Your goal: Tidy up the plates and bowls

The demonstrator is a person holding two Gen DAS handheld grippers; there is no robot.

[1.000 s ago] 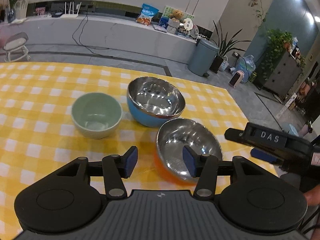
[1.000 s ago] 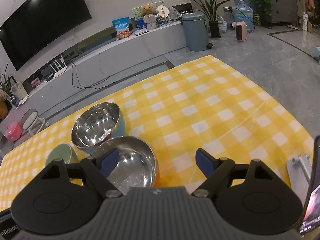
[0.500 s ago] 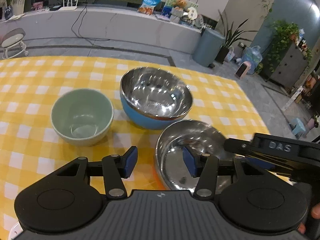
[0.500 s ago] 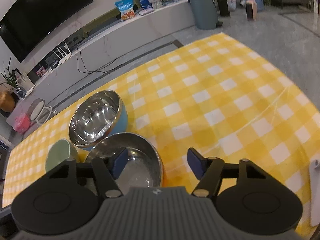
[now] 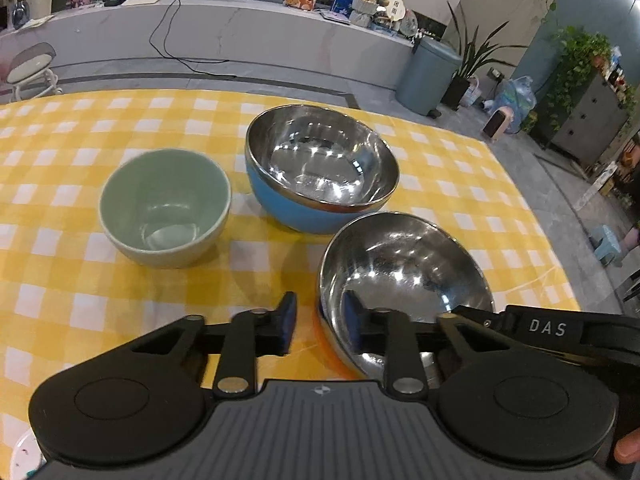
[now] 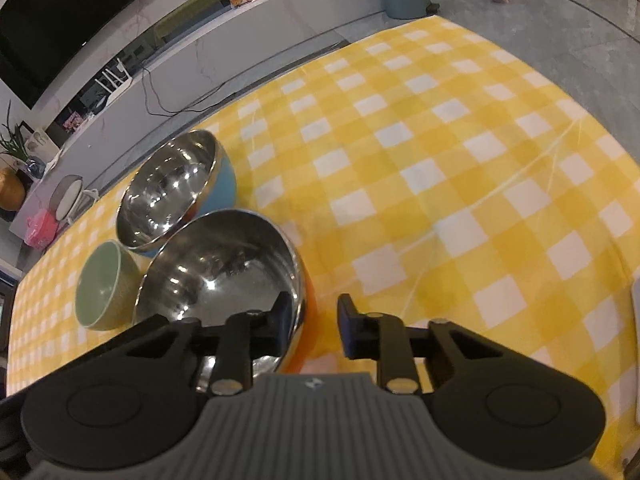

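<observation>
Three bowls sat close together on a yellow checked tablecloth (image 5: 80, 300) as a person brought a pair of hand-held tongs down on the nearest of them. The orange bowl (image 5: 404, 276), steel-lined and shiny inside, stood at the near right of the group, touching or all but touching the blue bowl (image 5: 320, 172) just beyond it, with the green bowl (image 5: 164, 204) apart to the left.

The left gripper (image 5: 318, 322) straddled the orange bowl's near-left rim, one pad outside the wall and one inside, its jaws closing. A gap still showed between the outer pad and the wall, so no firm pinch could be made out. The right gripper (image 6: 314, 326) was closing the same way on the rim's right side, its inner pad against the steel lining and its outer pad (image 6: 352, 330) standing clear of the orange wall.

By the look of it, the bowl would handle as light and rigid, hard to break but slick on its polished inside. The thin rim seemed the only sensible place to take hold, pinched from two opposite sides so that it would lift level. A loose or one-sided grip risked the bowl tilting and sliding free. The green bowl looked ceramic, so heavier and more fragile.
</observation>
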